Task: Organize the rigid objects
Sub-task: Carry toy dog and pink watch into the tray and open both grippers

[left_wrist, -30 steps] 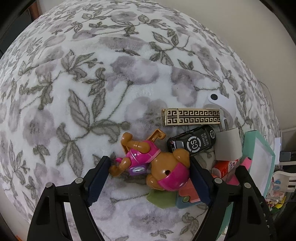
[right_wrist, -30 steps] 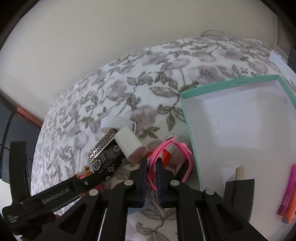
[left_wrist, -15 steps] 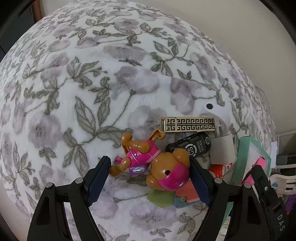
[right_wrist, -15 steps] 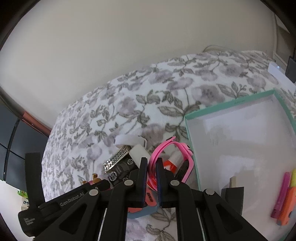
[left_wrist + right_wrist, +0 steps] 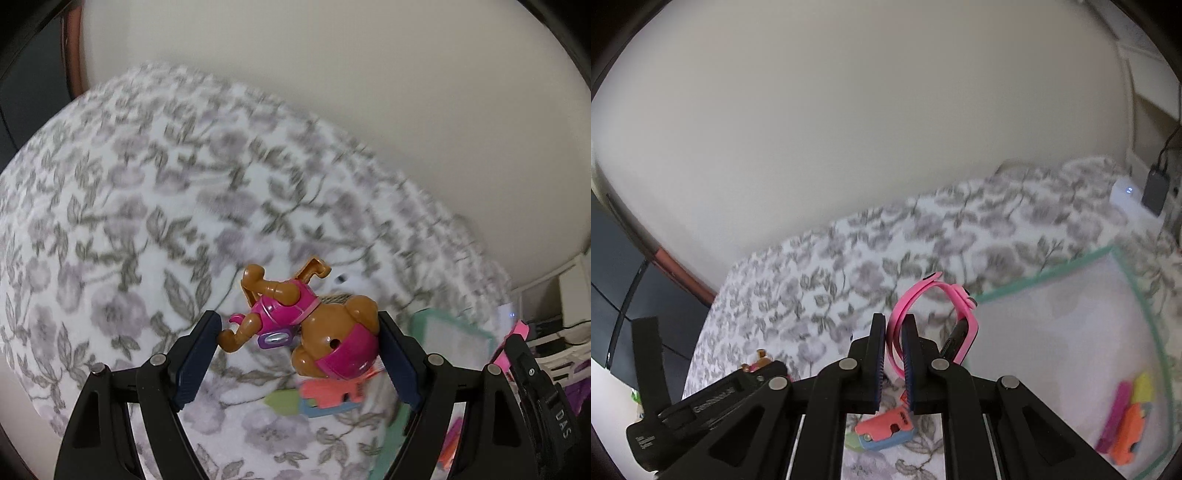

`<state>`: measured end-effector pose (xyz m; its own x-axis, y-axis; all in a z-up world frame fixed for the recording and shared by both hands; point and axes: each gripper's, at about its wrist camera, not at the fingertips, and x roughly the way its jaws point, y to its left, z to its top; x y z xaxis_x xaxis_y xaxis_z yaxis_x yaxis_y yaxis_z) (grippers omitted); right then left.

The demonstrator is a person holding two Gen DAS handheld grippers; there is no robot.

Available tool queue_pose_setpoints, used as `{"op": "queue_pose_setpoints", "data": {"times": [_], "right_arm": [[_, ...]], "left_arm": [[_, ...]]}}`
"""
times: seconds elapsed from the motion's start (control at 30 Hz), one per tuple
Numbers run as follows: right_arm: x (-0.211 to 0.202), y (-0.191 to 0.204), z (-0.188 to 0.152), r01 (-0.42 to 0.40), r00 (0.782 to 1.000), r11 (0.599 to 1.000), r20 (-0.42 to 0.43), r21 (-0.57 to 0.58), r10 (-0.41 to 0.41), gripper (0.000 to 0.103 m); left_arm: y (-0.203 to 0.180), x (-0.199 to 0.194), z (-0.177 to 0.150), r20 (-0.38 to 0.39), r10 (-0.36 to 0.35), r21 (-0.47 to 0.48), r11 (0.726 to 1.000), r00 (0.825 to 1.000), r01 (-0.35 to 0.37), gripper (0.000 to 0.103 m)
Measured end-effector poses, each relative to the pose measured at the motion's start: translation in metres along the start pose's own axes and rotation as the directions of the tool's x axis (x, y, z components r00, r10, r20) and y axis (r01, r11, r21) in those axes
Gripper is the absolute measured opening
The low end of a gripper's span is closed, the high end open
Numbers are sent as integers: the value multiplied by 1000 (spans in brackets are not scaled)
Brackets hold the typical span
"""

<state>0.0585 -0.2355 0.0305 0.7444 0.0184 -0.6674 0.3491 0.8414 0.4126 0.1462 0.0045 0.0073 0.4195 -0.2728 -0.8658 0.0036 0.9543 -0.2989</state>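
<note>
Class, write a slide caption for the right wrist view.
Right claw pinches a pink watch strap above the floral blanket, beside the teal-rimmed box.

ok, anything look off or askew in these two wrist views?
Only the grasp poses. The left gripper holds the toy dog figure sideways, legs pointing up, pinched by a paw and its head. The right gripper clamps just the strap of the pink watch, so its body hangs off to one side. Nothing looks spilled or broken.
</note>
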Motion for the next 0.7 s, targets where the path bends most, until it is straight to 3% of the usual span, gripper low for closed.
{"op": "queue_pose_setpoints", "data": {"times": [0.2,0.5,0.6,0.7], "right_arm": [[-43,-32,23,63,993,996,95,55,-68,10],[-100,-91,45,206,956,969,182,136,-229,10],[-100,-110,45,245,949,957,165,155,-270,10],[-70,-132,37,298,950,941,49,158,-309,10]], "left_arm": [[-41,-15,-6,58,-72,79,995,996,67,84],[-128,-8,-44,29,-142,262,956,989,130,84],[-157,0,-61,4,-157,327,933,988,147,84],[-178,19,-78,-30,-137,375,917,990,138,84]]}}
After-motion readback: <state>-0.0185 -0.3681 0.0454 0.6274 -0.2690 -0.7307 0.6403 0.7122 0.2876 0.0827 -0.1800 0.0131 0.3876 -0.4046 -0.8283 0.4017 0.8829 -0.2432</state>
